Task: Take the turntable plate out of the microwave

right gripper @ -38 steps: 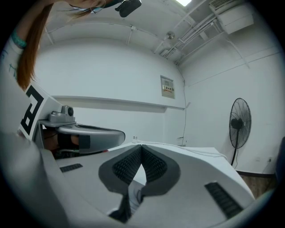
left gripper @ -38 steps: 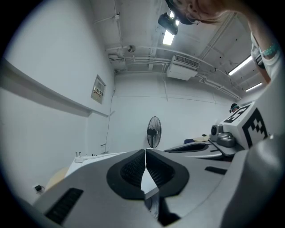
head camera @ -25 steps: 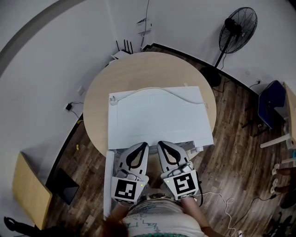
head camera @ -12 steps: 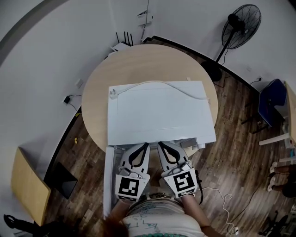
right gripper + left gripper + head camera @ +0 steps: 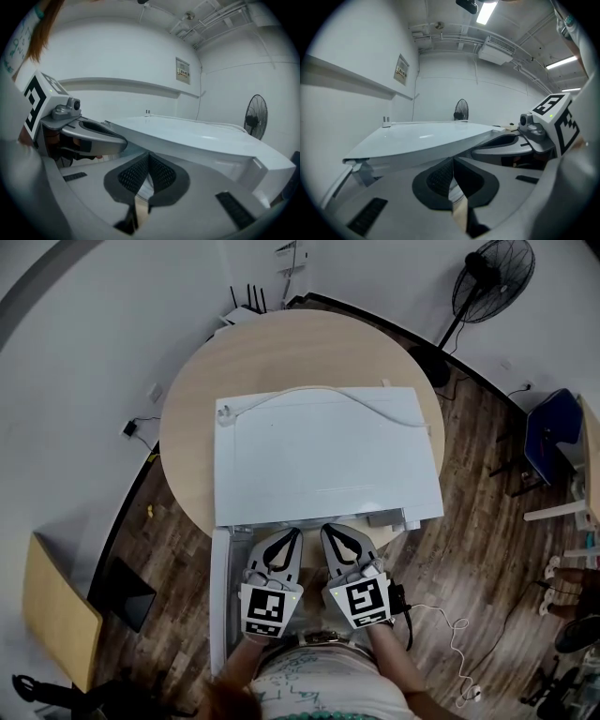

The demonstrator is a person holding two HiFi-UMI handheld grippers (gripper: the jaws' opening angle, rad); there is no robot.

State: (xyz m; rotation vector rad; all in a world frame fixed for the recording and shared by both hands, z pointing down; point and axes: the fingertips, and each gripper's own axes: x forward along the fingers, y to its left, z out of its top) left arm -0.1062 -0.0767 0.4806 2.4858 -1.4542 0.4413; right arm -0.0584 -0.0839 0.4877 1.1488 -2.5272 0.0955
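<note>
The white microwave [image 5: 323, 456] stands on a round wooden table [image 5: 187, 399], seen from above, with its door [image 5: 218, 596] swung out at the front left. No turntable plate shows in any view; the oven's inside is hidden beneath its top. My left gripper [image 5: 289, 536] and right gripper [image 5: 330, 533] sit side by side just in front of the open front, both shut with nothing between the pads. In the left gripper view the shut jaws [image 5: 452, 168] point at the microwave's [image 5: 422, 138] upper front edge. The right gripper view [image 5: 149, 168] shows the same microwave [image 5: 197, 140].
A white cable [image 5: 309, 395] lies across the microwave's top. A standing fan [image 5: 492, 277] is at the far right, with a blue chair [image 5: 548, 442] beside it. A wooden board [image 5: 56, 615] leans at the lower left. Walls curve close behind the table.
Both grippers have sunk together in front of the microwave, staying side by side with jaws shut. The microwave now sits lower and larger in the head view.
</note>
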